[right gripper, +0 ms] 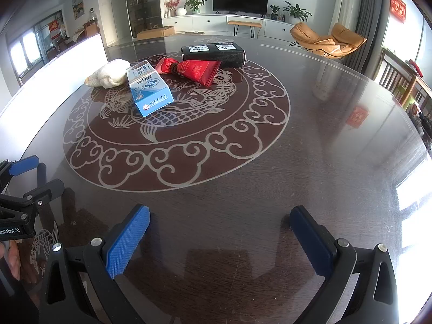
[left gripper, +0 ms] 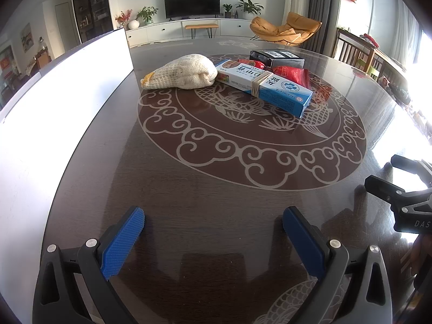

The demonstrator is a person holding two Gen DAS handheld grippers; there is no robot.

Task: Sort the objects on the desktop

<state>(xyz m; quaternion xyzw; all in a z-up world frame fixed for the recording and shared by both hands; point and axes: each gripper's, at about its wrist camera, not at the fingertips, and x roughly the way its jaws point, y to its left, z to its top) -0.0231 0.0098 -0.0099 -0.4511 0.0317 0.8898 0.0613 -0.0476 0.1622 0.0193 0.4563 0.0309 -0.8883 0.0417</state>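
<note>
Four objects lie grouped at the far side of the dark patterned table (left gripper: 216, 178). A cream knitted glove bundle (left gripper: 183, 73) sits leftmost, touching a long blue-and-white box (left gripper: 267, 86) bound with a rubber band. Behind it lie a red packet (right gripper: 199, 71) and a black box (right gripper: 213, 52). My left gripper (left gripper: 213, 232) hovers open over the near table, well short of the group, nothing between its blue pads. My right gripper (right gripper: 220, 229) is likewise open and holds nothing. Each gripper shows at the edge of the other's view.
A large white box or bin (left gripper: 62, 86) stands along the table's left edge. Wooden chairs (left gripper: 359, 51) stand beyond the right rim. Behind the table are a TV cabinet (left gripper: 189, 27) and an orange lounge chair (left gripper: 286, 31).
</note>
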